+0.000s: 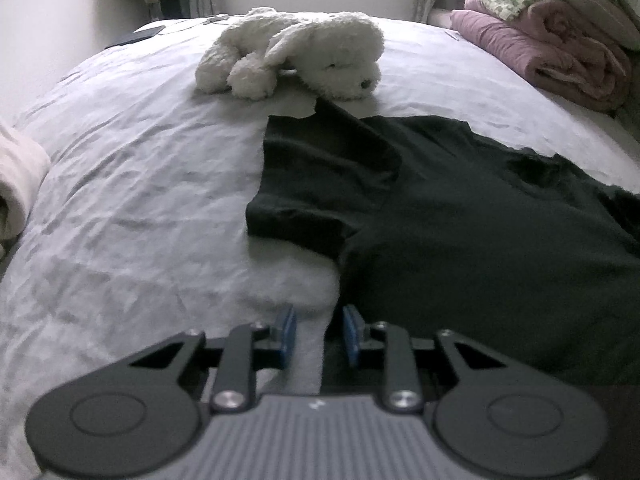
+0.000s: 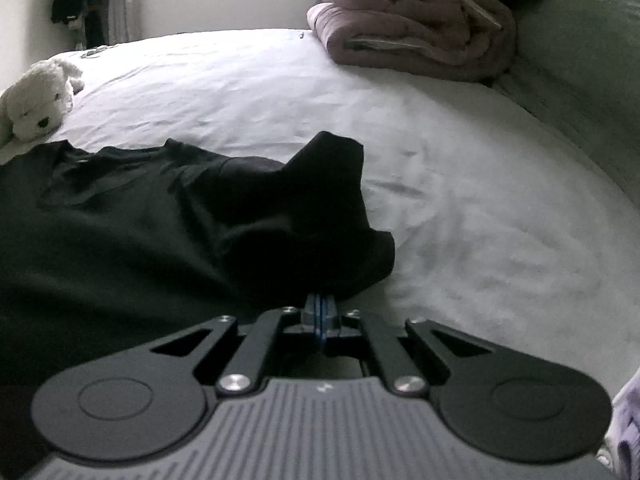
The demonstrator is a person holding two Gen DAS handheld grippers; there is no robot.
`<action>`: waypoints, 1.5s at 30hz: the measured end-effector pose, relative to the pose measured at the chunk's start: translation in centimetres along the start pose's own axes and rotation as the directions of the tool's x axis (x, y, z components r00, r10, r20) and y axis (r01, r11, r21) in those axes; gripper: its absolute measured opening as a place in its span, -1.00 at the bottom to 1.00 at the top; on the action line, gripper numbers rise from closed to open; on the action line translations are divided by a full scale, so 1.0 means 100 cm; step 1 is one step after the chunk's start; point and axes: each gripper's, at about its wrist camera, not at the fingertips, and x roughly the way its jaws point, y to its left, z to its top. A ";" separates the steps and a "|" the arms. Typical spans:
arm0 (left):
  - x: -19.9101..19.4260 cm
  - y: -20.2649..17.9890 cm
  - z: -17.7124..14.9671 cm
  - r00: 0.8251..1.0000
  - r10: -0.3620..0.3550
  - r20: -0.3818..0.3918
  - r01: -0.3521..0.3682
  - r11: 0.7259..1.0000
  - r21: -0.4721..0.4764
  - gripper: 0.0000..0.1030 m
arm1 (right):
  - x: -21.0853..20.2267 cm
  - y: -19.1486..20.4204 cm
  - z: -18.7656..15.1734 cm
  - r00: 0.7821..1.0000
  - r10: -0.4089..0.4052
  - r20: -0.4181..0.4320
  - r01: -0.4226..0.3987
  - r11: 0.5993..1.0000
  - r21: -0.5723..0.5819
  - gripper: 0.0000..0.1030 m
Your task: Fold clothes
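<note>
Right gripper: blue pads pressed together with hardly a gap, tips at or under the near right edge of the dark, near-black short-sleeved cotton T-shirt. Fabric bunches and rises just ahead of the tips, so my read is it's pinching the shirt's edge; the contact itself is hidden under the cloth.

Left gripper: blue pads apart, nothing between them, sitting at the shirt's near left side edge. White sheet shows through the gap, dark cloth begins just right of the right pad.

Shirt lies on the white wrinkled bed sheet, long axis running away from both grippers, collar end far. Left sleeve spreads out ahead and slightly left of the left gripper. Right sleeve area is humped up ahead of the right gripper. Each gripper is nearest its own side edge.

Judgement: right side looks mid-lift, left side flat. Whether folds are already made, can't settle.

Containers: none in view.

Clutter: white fluffy plush dog just beyond the collar; pink rolled blanket far right.
</note>
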 end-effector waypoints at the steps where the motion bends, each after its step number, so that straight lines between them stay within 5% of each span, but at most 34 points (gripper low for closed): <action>1: -0.001 0.001 0.001 1.000 -0.002 0.003 0.002 1.000 -0.004 -0.47 | -0.002 -0.002 0.002 1.000 0.023 -0.005 -0.023 1.000 0.008 -0.97; 3: -0.004 0.002 0.003 1.000 -0.007 0.016 0.007 1.000 -0.003 -0.47 | -0.010 -0.006 0.009 0.998 0.069 0.008 -0.069 0.998 0.010 -0.86; 5: -0.005 0.003 0.005 1.000 -0.012 0.027 0.013 1.000 -0.005 -0.46 | -0.025 -0.010 0.018 0.993 0.098 0.062 -0.097 0.995 -0.005 -0.53; 7: -0.002 0.005 0.005 1.000 -0.020 0.016 0.020 1.000 -0.021 -0.46 | -0.037 -0.016 0.027 0.987 0.085 0.136 -0.086 0.996 -0.002 0.32; 8: 0.000 0.005 0.004 1.000 -0.027 0.008 0.027 0.999 -0.027 -0.46 | -0.036 -0.017 0.033 0.985 0.087 0.150 -0.088 0.996 -0.004 0.34; 15: 0.002 0.009 0.007 1.000 -0.027 0.010 0.028 0.999 -0.032 -0.45 | 0.023 -0.024 0.080 0.990 0.112 0.086 -0.111 0.994 -0.013 0.34; 17: 0.004 0.010 0.008 1.000 -0.026 0.008 0.026 0.999 -0.031 -0.45 | 0.045 -0.024 0.083 0.989 0.150 0.006 -0.149 0.989 -0.004 -0.11; 18: 0.005 0.011 0.008 1.000 -0.025 0.008 0.026 0.999 -0.031 -0.45 | 0.054 -0.018 0.082 0.993 0.114 -0.039 -0.116 0.992 -0.047 -0.98; 21: 0.004 0.013 0.009 1.000 -0.027 0.016 0.028 0.999 -0.040 -0.45 | 0.052 0.002 0.081 1.000 -0.013 0.016 0.016 0.983 -0.183 -0.94; 24: 0.002 0.011 0.010 0.999 -0.022 0.030 0.023 0.999 -0.029 -0.45 | 0.035 0.003 0.091 0.989 -0.075 0.129 0.091 0.989 -0.119 -0.95; 27: 0.005 0.010 0.009 1.000 -0.009 0.009 0.009 1.000 -0.018 -0.40 | 0.057 0.020 0.084 0.981 -0.172 0.087 0.186 0.964 -0.192 -0.95; 30: 0.006 0.014 0.008 1.000 -0.020 -0.001 0.020 0.999 -0.035 -0.38 | 0.089 0.039 0.069 0.961 -0.277 0.023 0.266 0.891 -0.368 -0.95; 32: 0.004 0.017 0.009 1.000 -0.029 -0.001 0.029 0.998 -0.049 -0.34 | 0.080 0.041 0.076 0.956 -0.291 0.033 0.285 0.900 -0.331 -0.95; 35: -0.001 0.017 0.010 0.999 -0.039 0.007 0.040 0.997 -0.059 -0.26 | 0.044 0.037 0.087 0.968 -0.235 0.086 0.249 0.938 -0.241 -0.75; 39: -0.011 0.004 0.009 0.997 -0.072 0.027 0.073 0.996 -0.045 -0.23 | -0.006 0.037 0.092 0.984 -0.115 0.135 0.134 0.981 -0.140 -0.20; 42: -0.016 -0.013 0.004 0.995 -0.091 0.038 0.091 0.996 -0.007 -0.22 | -0.040 0.052 0.073 0.991 0.057 0.118 -0.046 0.995 -0.091 -0.18; 45: -0.013 -0.024 -0.006 0.994 -0.091 0.068 0.089 0.996 0.024 -0.14 | -0.060 0.074 0.043 0.976 0.200 0.089 -0.197 0.979 -0.047 -0.16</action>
